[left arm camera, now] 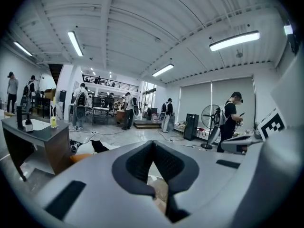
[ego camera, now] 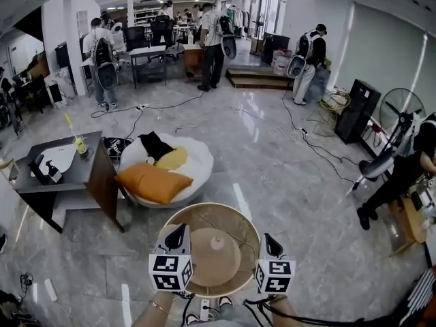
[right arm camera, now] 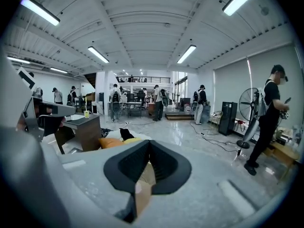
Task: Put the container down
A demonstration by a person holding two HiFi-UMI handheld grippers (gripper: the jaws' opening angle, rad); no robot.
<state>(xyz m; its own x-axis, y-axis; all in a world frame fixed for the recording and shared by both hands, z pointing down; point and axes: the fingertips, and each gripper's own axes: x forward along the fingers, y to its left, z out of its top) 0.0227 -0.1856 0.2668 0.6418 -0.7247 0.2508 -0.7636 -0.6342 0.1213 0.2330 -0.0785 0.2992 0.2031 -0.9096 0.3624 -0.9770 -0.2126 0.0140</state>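
A round glass-topped table [ego camera: 178,218] with a tan disc under it stands just in front of me. A small pale object [ego camera: 218,242] sits at its middle; I cannot tell whether this is the container. My left gripper [ego camera: 181,229] is over the table's left side and my right gripper [ego camera: 268,238] over its right side, both pointing forward. In the left gripper view the left gripper [left arm camera: 152,145] has its jaw tips touching with nothing between them. In the right gripper view the right gripper [right arm camera: 148,144] is likewise shut and empty. A tan surface shows below both sets of jaws.
A white round floor cushion [ego camera: 197,157] with an orange pillow [ego camera: 153,182] lies beyond the table. A dark desk [ego camera: 41,182] stands at the left. A person [ego camera: 402,176] bends at the right near a standing fan [ego camera: 402,114]. Cables cross the marble floor, and more people stand at the back.
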